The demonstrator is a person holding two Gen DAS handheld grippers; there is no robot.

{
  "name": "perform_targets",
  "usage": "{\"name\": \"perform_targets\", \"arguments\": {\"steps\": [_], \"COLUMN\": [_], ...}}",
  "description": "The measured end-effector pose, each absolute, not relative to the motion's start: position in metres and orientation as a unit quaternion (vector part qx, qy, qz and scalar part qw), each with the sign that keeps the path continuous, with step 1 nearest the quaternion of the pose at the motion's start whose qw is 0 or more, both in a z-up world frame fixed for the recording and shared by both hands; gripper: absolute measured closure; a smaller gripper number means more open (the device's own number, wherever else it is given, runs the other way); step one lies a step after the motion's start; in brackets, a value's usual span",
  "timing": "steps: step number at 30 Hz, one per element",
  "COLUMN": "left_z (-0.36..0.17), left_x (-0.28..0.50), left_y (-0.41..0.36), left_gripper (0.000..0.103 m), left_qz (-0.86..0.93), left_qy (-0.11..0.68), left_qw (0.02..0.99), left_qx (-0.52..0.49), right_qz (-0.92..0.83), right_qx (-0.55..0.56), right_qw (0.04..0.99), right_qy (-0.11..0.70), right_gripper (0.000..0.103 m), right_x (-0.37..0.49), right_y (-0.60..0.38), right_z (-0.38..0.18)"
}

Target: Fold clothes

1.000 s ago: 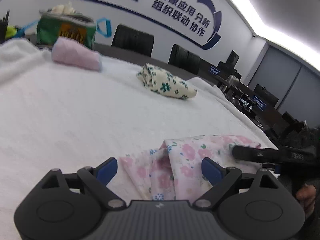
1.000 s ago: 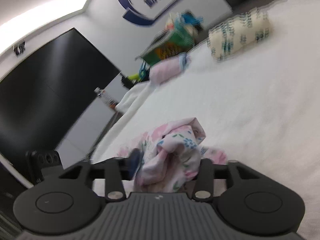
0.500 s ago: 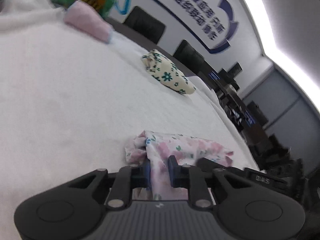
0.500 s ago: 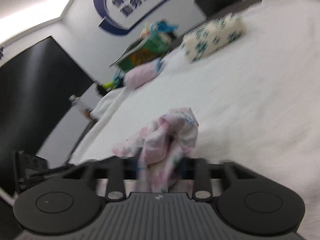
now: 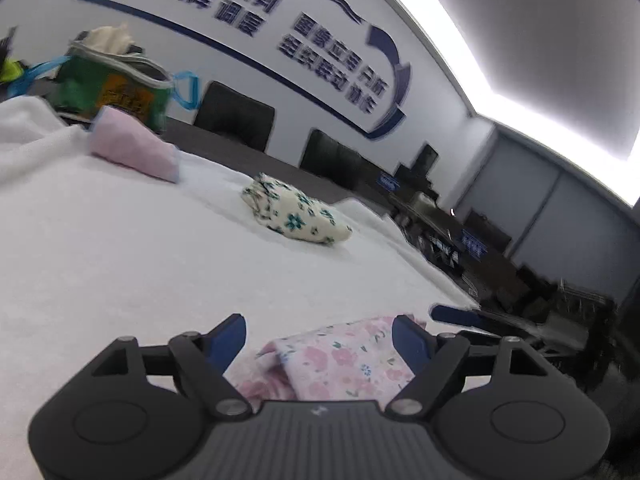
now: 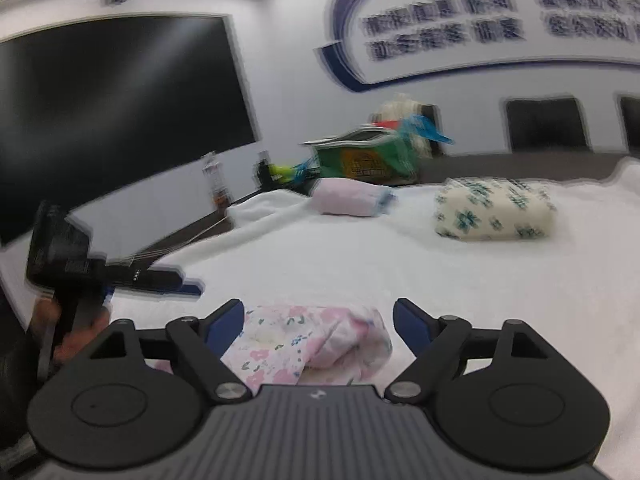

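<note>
Fingers of the left gripper (image 5: 319,334) stand wide apart, gripping nothing, and a pink floral garment (image 5: 340,360) lies bunched on the white cloth (image 5: 120,256) between them. Its near edge is hidden behind the gripper body. In the left view its long axis runs from near left to far right, toward the other tool's blue fingertip just beyond it.

In the right view, the right gripper (image 6: 319,320) is likewise spread wide and empty, with the same garment (image 6: 312,344) between its fingers, lying crosswise as a low roll with a rounded fold on the right. Motion blur softens its pattern. At left, a hand holds the left gripper (image 6: 120,276), smeared by blur.

Farther off, right of centre, sits a cream bundle (image 6: 494,214) with teal flowers, lying left to right. A pink roll (image 6: 346,198) lies left of it. Behind that stands a green bag (image 6: 368,160), blurred. Wall lettering is unreadable.
</note>
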State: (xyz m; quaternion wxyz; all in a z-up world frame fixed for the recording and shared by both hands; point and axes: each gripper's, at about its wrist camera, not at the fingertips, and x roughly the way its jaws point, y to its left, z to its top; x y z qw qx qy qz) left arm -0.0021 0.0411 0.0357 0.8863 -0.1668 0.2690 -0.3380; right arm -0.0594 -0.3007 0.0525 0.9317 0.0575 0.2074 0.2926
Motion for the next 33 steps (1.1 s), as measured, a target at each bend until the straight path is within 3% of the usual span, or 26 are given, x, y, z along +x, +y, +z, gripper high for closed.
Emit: {"name": "perform_targets", "arguments": {"steps": [5, 7, 8, 9, 10, 12, 15, 19, 20, 23, 27, 29, 31, 32, 33], "left_z": [0.019, 0.015, 0.014, 0.012, 0.011, 0.013, 0.017, 0.012, 0.011, 0.011, 0.011, 0.010, 0.011, 0.011, 0.012], "left_x": [0.005, 0.009, 0.011, 0.012, 0.012, 0.006, -0.007, -0.008, -0.007, -0.005, -0.005, -0.004, -0.004, -0.004, -0.004], "left_y": [0.014, 0.011, 0.011, 0.013, 0.015, 0.023, 0.027, 0.013, 0.014, 0.018, 0.018, 0.018, 0.018, 0.018, 0.018], "left_gripper": [0.025, 0.033, 0.051, 0.071, 0.075, 0.081, 0.083, 0.086, 0.086, 0.086, 0.086, 0.086, 0.086, 0.086, 0.086], "left_qz": [-0.360, -0.355, -0.350, -0.344, -0.338, -0.337, -0.338, -0.321, -0.320, -0.320, -0.320, -0.317, -0.313, -0.310, -0.307], "left_qy": [0.281, 0.291, 0.302, 0.312, 0.322, 0.322, 0.310, 0.321, 0.322, 0.329, 0.332, 0.334, 0.336, 0.336, 0.337], "left_qw": [0.879, 0.877, 0.875, 0.874, 0.872, 0.870, 0.874, 0.882, 0.881, 0.878, 0.877, 0.876, 0.877, 0.879, 0.880], "left_qx": [-0.136, -0.139, -0.142, -0.144, -0.146, -0.163, -0.163, -0.126, -0.128, -0.136, -0.138, -0.140, -0.140, -0.137, -0.135], "right_qz": [0.360, 0.391, 0.391, 0.397, 0.403, 0.417, 0.405, 0.348, 0.353, 0.364, 0.377, 0.397, 0.427, 0.438, 0.455], "right_qx": [0.000, 0.002, 0.021, 0.057, 0.094, 0.203, 0.301, 0.335, 0.302, 0.198, 0.060, 0.015, -0.026, -0.031, -0.022], "right_qw": [0.902, 0.883, 0.875, 0.863, 0.850, 0.814, 0.758, 0.745, 0.767, 0.825, 0.889, 0.895, 0.880, 0.869, 0.852], "right_qy": [0.237, 0.258, 0.286, 0.307, 0.326, 0.348, 0.412, 0.460, 0.443, 0.385, 0.253, 0.202, 0.207, 0.227, 0.259], "right_gripper": [0.017, 0.026, 0.047, 0.075, 0.084, 0.088, 0.088, 0.084, 0.079, 0.041, 0.010, 0.001, 0.002, 0.008, 0.028], "right_x": [-0.023, -0.009, 0.000, 0.006, 0.012, 0.018, 0.020, 0.020, 0.015, 0.000, -0.028, -0.033, -0.023, -0.015, -0.005], "right_y": [-0.280, -0.274, -0.274, -0.278, -0.282, -0.296, -0.304, -0.304, -0.303, -0.302, -0.304, -0.298, -0.280, -0.272, -0.266], "right_z": [0.035, 0.024, 0.019, 0.017, 0.015, 0.013, 0.006, -0.012, -0.002, 0.027, 0.051, 0.050, 0.042, 0.041, 0.035]}}
